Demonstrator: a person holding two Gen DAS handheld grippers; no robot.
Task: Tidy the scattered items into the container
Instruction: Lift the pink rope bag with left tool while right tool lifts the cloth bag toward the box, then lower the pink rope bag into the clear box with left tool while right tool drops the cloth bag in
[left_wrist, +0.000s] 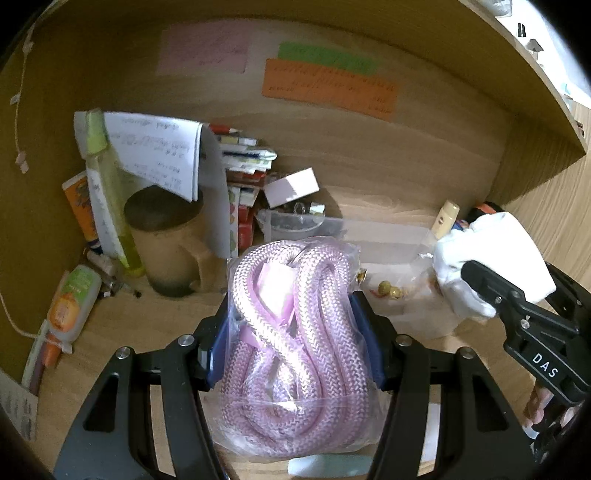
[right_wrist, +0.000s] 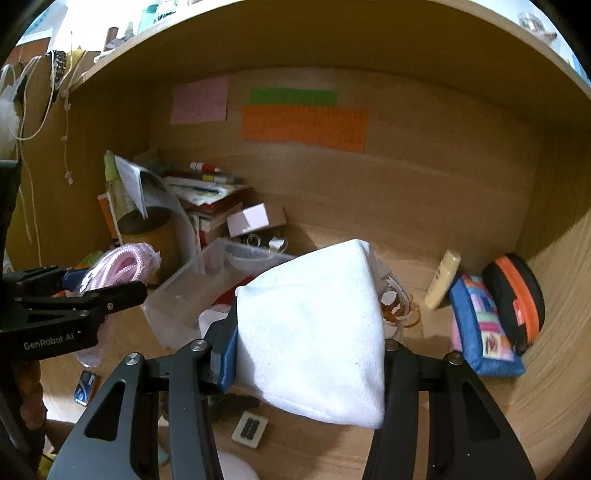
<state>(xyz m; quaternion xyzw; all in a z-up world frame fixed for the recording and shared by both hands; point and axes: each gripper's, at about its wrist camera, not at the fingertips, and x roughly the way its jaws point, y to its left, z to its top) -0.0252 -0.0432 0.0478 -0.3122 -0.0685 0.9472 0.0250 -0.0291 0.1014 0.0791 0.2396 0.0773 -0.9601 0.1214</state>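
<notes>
Behind clear container (right_wrist: 177, 291): mug (left_wrist: 168, 240), books (left_wrist: 243, 173).

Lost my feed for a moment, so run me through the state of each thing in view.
Left gripper: shut on the bagged pink rope, held clear of the desk.
Right gripper: shut on the folded white cloth.
Clear plastic container: open, no lid on it.
Brown mug: upright.
Black zip pouch: zipped shut.
</notes>
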